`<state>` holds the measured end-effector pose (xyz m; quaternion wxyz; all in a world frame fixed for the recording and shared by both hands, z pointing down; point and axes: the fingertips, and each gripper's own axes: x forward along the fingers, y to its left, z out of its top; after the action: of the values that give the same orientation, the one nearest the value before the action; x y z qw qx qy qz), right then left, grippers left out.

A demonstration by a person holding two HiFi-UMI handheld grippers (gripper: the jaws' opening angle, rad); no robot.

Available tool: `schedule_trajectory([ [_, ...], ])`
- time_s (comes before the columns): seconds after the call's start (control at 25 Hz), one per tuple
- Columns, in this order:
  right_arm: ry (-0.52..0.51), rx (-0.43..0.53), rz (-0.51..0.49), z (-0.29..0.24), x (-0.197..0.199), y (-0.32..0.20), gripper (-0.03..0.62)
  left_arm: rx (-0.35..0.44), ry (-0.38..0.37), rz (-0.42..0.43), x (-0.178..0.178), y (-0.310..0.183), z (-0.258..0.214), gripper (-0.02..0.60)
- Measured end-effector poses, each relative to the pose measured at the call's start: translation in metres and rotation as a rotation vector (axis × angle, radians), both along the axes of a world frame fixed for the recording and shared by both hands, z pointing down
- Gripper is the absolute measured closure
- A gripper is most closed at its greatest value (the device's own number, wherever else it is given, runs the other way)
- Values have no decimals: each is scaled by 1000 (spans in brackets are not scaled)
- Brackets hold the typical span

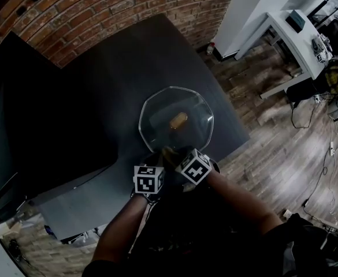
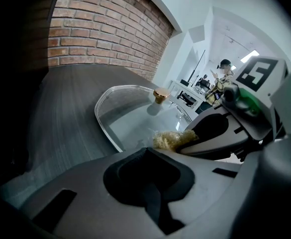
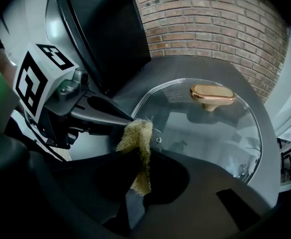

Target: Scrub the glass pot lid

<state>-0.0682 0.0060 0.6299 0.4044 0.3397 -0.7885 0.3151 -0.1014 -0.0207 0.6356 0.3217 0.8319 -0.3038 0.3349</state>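
The glass pot lid (image 1: 157,115) lies flat on the dark table (image 1: 99,97), its golden knob (image 1: 178,120) up; it also shows in both gripper views as the lid (image 2: 130,118) (image 3: 210,133) with the knob (image 3: 212,96). Both grippers meet at the lid's near rim. A yellow scrub pad (image 3: 141,153) runs down between the jaws of my right gripper (image 3: 135,183), which is shut on it. My left gripper (image 3: 126,119) comes in from the left, jaws together, pinching the pad's (image 2: 172,139) far end. In the head view the left gripper (image 1: 160,157) and right gripper (image 1: 172,153) nearly touch.
A brick wall (image 1: 99,10) runs behind the table. The table's right edge (image 1: 232,114) drops to a wooden floor (image 1: 284,154). A white desk (image 1: 296,39) with gear stands at the far right, with cables on the floor beside it.
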Motion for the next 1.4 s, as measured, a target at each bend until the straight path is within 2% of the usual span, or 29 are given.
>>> schedule_trajectory([
  [0.12,-96,94,48,-15,3,-5,545,22,11,-26,-2,-1,1,548],
  [0.2,-122,216,53,-37,8,-12,546,79,37,-49,-3,-2,-13,548],
  [0.4,-169,503,72,-112,40,-36,545,352,126,-135,1,-14,-91,548],
  [0.56,-235,641,69,-176,73,-45,545,570,136,-238,6,-22,-161,548],
  [0.72,-286,742,62,-229,106,-38,545,704,120,-301,21,-12,-218,548],
  [0.88,-322,798,52,-260,134,-22,546,751,69,-329,42,11,-247,548],
  [1.04,-347,802,42,-267,155,-7,546,772,71,-369,60,36,-261,548],
  [1.24,-368,749,24,-248,173,17,546,767,77,-390,81,69,-257,548],
  [1.4,-394,698,17,-232,179,31,546,728,66,-405,94,89,-242,548],
])
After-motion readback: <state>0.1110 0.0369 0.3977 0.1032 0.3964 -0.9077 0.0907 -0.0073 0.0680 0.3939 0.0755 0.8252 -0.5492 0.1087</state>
